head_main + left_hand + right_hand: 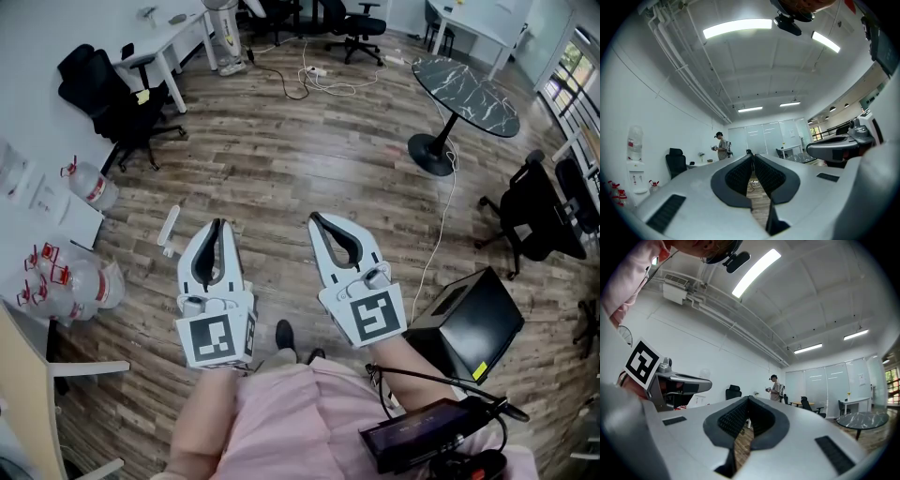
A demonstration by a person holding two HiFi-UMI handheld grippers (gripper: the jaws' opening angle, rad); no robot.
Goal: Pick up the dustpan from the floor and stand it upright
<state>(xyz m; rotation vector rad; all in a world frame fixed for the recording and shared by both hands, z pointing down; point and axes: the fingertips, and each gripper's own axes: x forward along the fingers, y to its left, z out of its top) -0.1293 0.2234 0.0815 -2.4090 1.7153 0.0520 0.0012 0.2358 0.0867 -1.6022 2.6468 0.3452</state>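
Standing on a wooden floor (pixel 281 159), with the left gripper (pixel 217 225) and right gripper (pixel 316 219) held side by side, both pointing toward 12 o'clock. Showing both pairs of fingers closed tip to tip, gripping nothing.

Judging the task as not yet begun. Lying low at 4 o'clock, just beside the right gripper's rear end: a black wedge-like thing with a yellow tag, probably the dustpan (pixel 469 323), though not telling for certain. Not being touched by either gripper.

Likely remaining: turning toward 4 o'clock, spreading the fingers, reaching down, gripping the dustpan, lifting it and setting it on end.

Looking at bare planks all round, with no clutter between grippers and dustpan. Lying at 10 o'clock, near the left gripper: a small white stick-like thing (pixel 170 230). Crowding the wall at 9 o'clock: water jugs (pixel 89 183). Trailing from 4 o'clock up toward 1 o'clock: a white cable (pixel 441 225), passing the foot of a round dark table (pixel 469 94). Sitting at 3 o'clock and at 10 o'clock: black chairs (pixel 112 94). Standing farther off at 11 o'clock: a white desk (pixel 173 37). Farthest, in the gripper views: a person (pixel 722 145) standing before a glass wall.
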